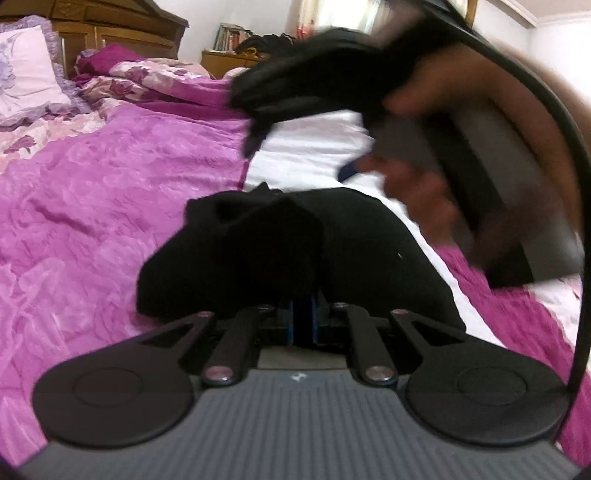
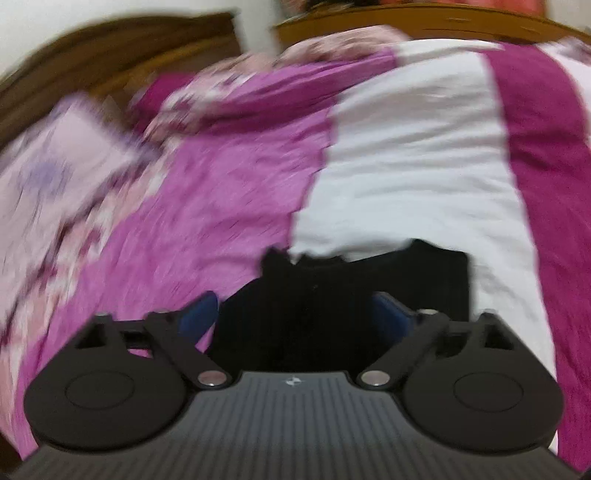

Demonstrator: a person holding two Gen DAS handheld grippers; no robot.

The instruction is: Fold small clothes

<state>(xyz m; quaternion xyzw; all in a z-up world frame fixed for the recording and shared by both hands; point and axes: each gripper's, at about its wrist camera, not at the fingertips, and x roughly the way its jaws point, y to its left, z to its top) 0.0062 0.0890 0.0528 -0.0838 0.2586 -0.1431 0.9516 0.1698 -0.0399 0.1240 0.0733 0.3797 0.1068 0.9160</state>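
Observation:
A small black garment (image 1: 295,251) lies bunched on the bed in front of my left gripper (image 1: 302,317), whose blue pads are shut on its near edge. In the left wrist view the right gripper (image 1: 369,162) shows blurred at the upper right, held in a hand, with more black cloth (image 1: 314,77) draped near it. In the right wrist view my right gripper (image 2: 297,317) is open, blue pads wide apart, with the black garment (image 2: 332,295) lying between and beyond them on the white stripe.
The bed cover (image 1: 110,206) is pink-purple with a white stripe (image 2: 406,166) and a magenta band (image 2: 546,147). A floral pillow (image 1: 26,74) and a wooden headboard (image 1: 122,29) are at the far left. A bedside shelf (image 1: 229,48) stands behind.

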